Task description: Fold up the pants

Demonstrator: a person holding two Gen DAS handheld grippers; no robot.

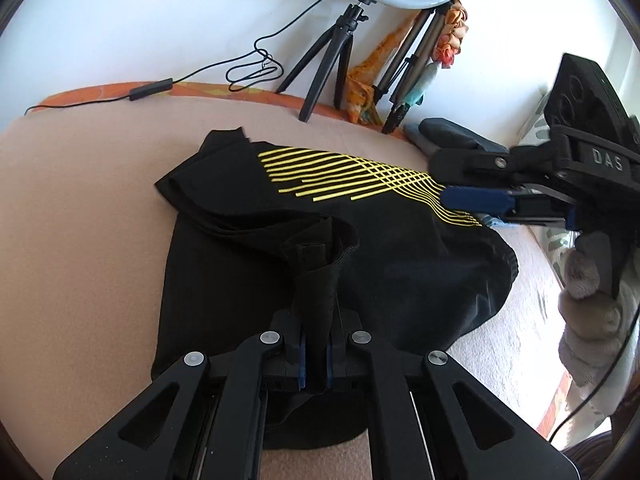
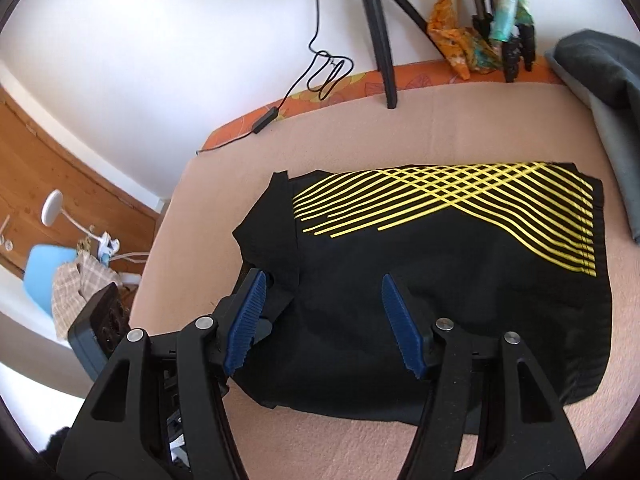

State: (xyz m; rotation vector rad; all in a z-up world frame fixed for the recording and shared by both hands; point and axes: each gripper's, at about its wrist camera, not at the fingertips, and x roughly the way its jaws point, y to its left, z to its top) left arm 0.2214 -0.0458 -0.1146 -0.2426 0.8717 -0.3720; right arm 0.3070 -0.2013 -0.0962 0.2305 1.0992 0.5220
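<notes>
Black pants (image 1: 400,264) with a yellow line pattern lie partly folded on a pink blanket; they also show in the right wrist view (image 2: 460,300). My left gripper (image 1: 316,344) is shut on a bunched fold of the black fabric and lifts it off the rest. My right gripper (image 2: 324,316) is open, its blue pads (image 2: 400,320) spread above the pants' near left part, holding nothing. In the left wrist view the right gripper (image 1: 472,196) sits at the pants' far right edge, over the yellow lines.
A pink blanket (image 2: 400,140) covers the bed. A ring light tripod (image 1: 332,52) and its cable (image 1: 248,68) stand at the back by the wall. Grey clothing (image 2: 600,72) lies at the back right. A chair with a checked cloth (image 2: 68,280) stands left of the bed.
</notes>
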